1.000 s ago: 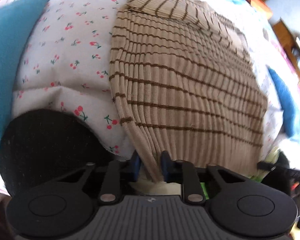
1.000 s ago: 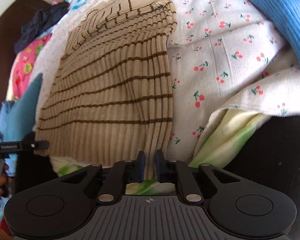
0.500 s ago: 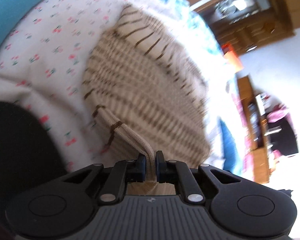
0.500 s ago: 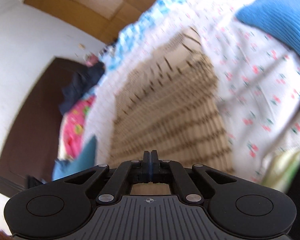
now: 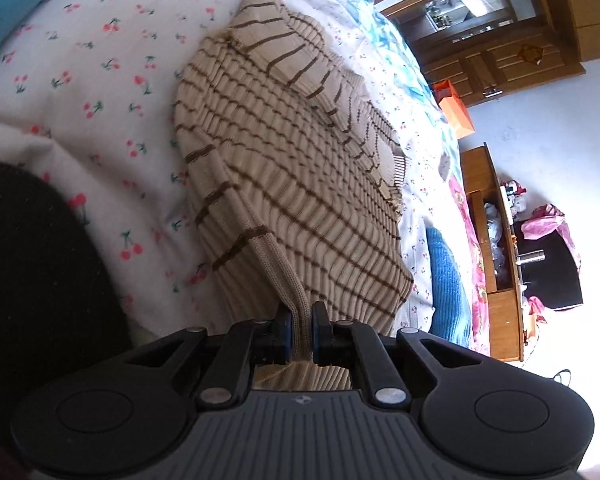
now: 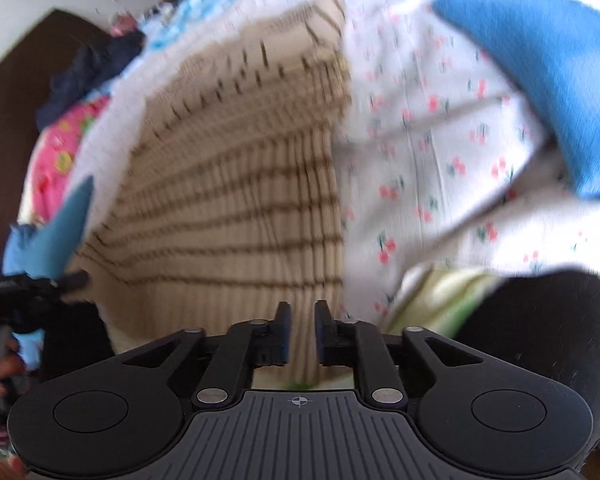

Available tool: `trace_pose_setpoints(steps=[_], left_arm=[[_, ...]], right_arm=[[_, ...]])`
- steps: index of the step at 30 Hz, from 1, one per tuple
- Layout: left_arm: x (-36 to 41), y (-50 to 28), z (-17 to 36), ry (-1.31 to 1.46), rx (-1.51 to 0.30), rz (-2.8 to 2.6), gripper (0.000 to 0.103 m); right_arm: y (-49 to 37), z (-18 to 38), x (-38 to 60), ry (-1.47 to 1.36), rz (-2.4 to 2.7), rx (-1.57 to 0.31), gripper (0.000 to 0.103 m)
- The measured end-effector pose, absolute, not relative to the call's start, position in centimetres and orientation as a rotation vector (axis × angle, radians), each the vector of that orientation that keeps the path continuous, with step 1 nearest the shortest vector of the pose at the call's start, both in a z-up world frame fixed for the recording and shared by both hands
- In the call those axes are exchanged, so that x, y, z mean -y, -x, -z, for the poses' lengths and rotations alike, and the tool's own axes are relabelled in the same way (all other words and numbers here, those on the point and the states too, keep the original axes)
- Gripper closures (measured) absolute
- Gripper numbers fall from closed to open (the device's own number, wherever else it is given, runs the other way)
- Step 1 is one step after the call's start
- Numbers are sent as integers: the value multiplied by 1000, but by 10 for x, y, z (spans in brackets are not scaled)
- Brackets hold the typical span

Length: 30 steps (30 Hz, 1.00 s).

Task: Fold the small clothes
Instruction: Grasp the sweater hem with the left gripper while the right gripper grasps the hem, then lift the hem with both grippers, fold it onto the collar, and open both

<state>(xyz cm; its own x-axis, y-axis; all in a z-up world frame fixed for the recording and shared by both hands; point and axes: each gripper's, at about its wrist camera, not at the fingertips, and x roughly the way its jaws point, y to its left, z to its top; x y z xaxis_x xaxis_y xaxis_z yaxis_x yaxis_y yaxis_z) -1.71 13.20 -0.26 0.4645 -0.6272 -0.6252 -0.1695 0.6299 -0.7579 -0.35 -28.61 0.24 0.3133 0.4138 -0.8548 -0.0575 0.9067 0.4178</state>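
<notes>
A beige ribbed sweater with brown stripes (image 5: 292, 168) lies spread on the cherry-print sheet (image 5: 80, 92), one sleeve folded across its far end. My left gripper (image 5: 300, 332) is shut on the near hem corner, and a ridge of knit rises from the bed into its jaws. In the blurred right wrist view the same sweater (image 6: 228, 200) stretches away from my right gripper (image 6: 301, 332). Its jaws are opening and stand a little apart over the near hem. Beige knit shows behind the gap, and the pads do not press on it.
Blue knit garments lie beside the sweater (image 5: 446, 280) (image 6: 540, 72). A black rounded mass fills the near corner (image 5: 32, 264) (image 6: 540, 320). Pink bedding (image 6: 48, 152) and dark clothes (image 6: 88, 72) sit further off. Wooden cabinets (image 5: 492, 40) stand beyond the bed.
The left jaws closed onto the hem, and the gripper tilted and rolled, pulling the corner up off the bed. The right jaws shut fully, then parted again.
</notes>
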Motion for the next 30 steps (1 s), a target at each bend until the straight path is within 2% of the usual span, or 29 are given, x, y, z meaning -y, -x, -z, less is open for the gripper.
trace_pose_setpoints(steps=[7,10,14,20,23,30], left_arm=[[-133,20,11,859,-1093,313,88],[-132,20,17,860,-1112,299,88],[-136,19,6,911,-1054,326,89],[-138,-14,-26,1007,-858,406,89],[-144,-45,-36,1050,-741,424,89],[-156,-134,-40,1032,-606,371,89]], right_arm=[[6,27,287,-390,-310,-1295,82],[4,28,288,-503,-352,-1279,94],[8,11,297,-679,-408,-1140,97],[-17,-35,298,-910,-464,-796,97],[-51,-54,296,-918,-451,-679,97],[-144,-66,293,-844,-310,-567,97]])
